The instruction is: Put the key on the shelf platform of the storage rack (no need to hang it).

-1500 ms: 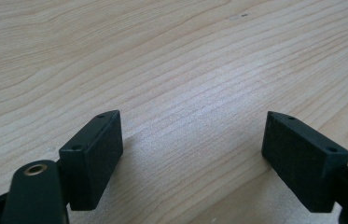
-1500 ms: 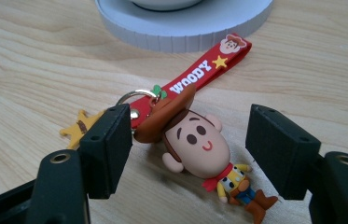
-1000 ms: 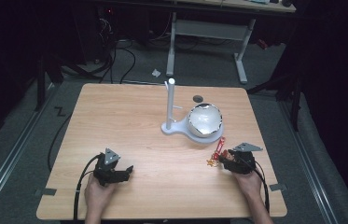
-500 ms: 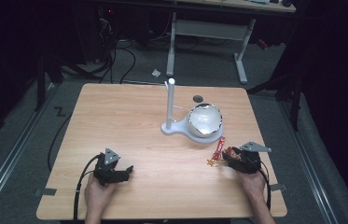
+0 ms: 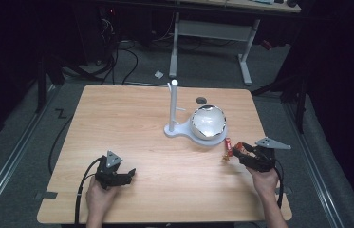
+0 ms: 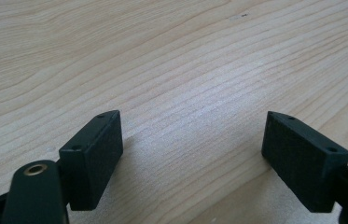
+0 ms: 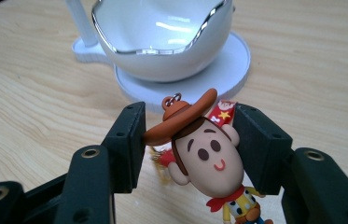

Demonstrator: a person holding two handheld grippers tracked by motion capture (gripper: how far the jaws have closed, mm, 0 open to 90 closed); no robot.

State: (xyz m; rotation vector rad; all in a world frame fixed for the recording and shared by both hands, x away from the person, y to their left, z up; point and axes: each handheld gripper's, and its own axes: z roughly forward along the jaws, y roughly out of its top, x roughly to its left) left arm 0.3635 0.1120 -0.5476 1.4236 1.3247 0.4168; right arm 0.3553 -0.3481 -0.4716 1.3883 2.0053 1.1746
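Note:
A small cowboy figure with a brown hat, a red neckerchief and a red strap sits between the jaws of my right gripper, which is shut on its head and hat. In the high view my right gripper holds the figure just above the table, close to the front right of a white egg-shaped bowl. In the right gripper view the bowl stands just beyond the figure on its round white base. My left gripper rests near the front left of the table, open, with bare wood between its jaws.
A white upright post rises from the bowl's base. A dark round hole lies behind the bowl. The wooden table has open room across its left half and middle. Beyond its far edge are cables and desk legs on the floor.
My right gripper has risen and shifted slightly right with the cowboy figure in it, lifting the figure off the table. The left gripper has stayed in place.

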